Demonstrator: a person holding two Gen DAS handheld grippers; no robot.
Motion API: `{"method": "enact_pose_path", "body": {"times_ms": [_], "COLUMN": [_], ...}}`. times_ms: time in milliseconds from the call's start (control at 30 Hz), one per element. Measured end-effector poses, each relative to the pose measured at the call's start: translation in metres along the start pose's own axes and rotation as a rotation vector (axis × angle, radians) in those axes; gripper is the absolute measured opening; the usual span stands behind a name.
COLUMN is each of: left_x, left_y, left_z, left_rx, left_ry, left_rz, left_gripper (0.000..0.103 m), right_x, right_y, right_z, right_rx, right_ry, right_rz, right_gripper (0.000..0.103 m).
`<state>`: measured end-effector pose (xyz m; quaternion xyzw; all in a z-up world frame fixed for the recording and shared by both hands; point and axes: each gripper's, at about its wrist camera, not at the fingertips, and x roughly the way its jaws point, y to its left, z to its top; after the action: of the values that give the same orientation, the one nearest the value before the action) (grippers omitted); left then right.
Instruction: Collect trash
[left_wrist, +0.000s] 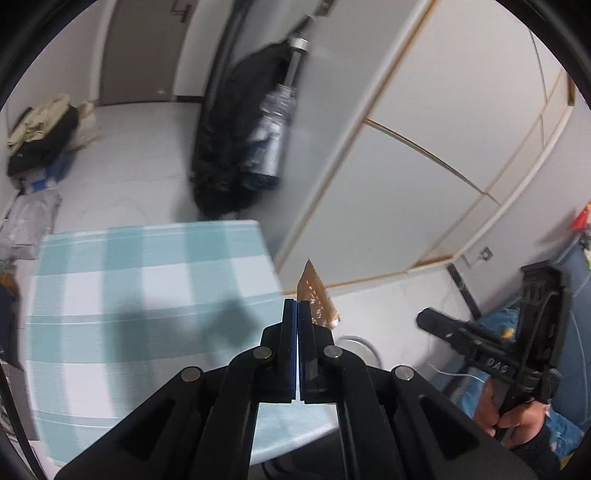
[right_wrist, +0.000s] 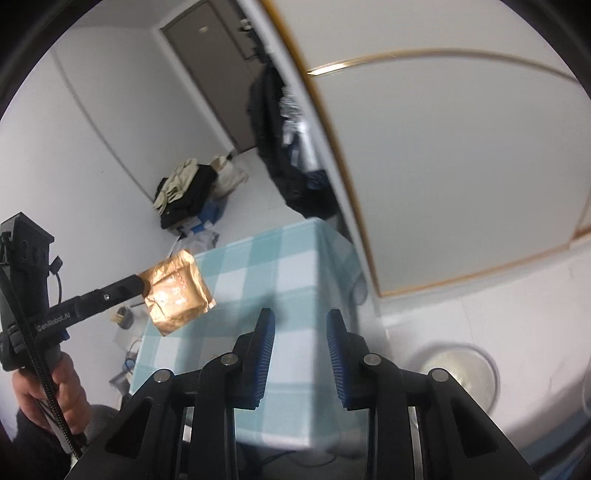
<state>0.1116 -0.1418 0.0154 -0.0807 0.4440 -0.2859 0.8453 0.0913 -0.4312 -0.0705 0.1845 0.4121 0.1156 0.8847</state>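
My left gripper (left_wrist: 297, 306) is shut on a copper-coloured foil wrapper (left_wrist: 317, 300) and holds it in the air past the right edge of the checked table (left_wrist: 147, 291). In the right wrist view the left gripper (right_wrist: 142, 285) shows at the left, with the crumpled wrapper (right_wrist: 177, 291) hanging from its tip over the table's left side (right_wrist: 258, 258). My right gripper (right_wrist: 301, 325) is open and empty above the table's near end. It shows at the right of the left wrist view (left_wrist: 424, 319).
A white round bin (right_wrist: 458, 373) stands on the floor right of the table. A dark jacket and a plastic bottle (left_wrist: 273, 136) hang by the white sliding doors (left_wrist: 424, 166). A pile of clothes (left_wrist: 40, 133) and bags lie by the far wall.
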Motion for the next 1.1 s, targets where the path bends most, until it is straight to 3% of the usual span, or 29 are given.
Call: {"method": "enact_pose_path", "body": {"times_ms": [100, 267, 333, 533, 700, 867, 967, 1100], "left_x": [0.013, 0.005, -0.008, -0.048, -0.073, -0.086, -0.088, -0.087], "left_y": [-0.008, 0.010, 0.020, 0.054, 0.086, 0.114, 0.128, 0.145], "left_z": [-0.004, -0.004, -0.005, -0.013, -0.025, -0.038, -0.043, -0.046], "left_rx": [0.039, -0.021, -0.032, -0.054, -0.068, -0.103, -0.120, -0.149], "left_ry": [0.013, -0.008, -0.025, -0.095, -0.129, -0.134, -0.137, -0.132], "left_rz": [0.007, 0.000, 0.033, 0.110, 0.191, 0.209, 0.215, 0.204], "left_gripper": [0.000, 0.000, 0.000, 0.000, 0.000, 0.000, 0.000, 0.000], "right_x": [-0.001, 0.015, 0.028, 0.089, 0.143, 0.188, 0.203, 0.210], "right_y": [-0.009, 0.017, 0.034, 0.106, 0.153, 0.173, 0.179, 0.186], "right_z": [-0.012, -0.026, -0.031, -0.058, -0.082, -0.102, -0.112, -0.117], "right_rx": [0.025, -0.035, -0.092, -0.326, -0.506, -0.637, -0.694, -0.754], "right_ry": [0.019, 0.062, 0.078, 0.160, 0.264, 0.356, 0.394, 0.379], "right_rz": [0.007, 0.107, 0.126, 0.191, 0.162, 0.081, 0.046, -0.003], "right_gripper": [0.030, 0.032, 0.047, 0.065, 0.067, 0.067, 0.067, 0.071]}}
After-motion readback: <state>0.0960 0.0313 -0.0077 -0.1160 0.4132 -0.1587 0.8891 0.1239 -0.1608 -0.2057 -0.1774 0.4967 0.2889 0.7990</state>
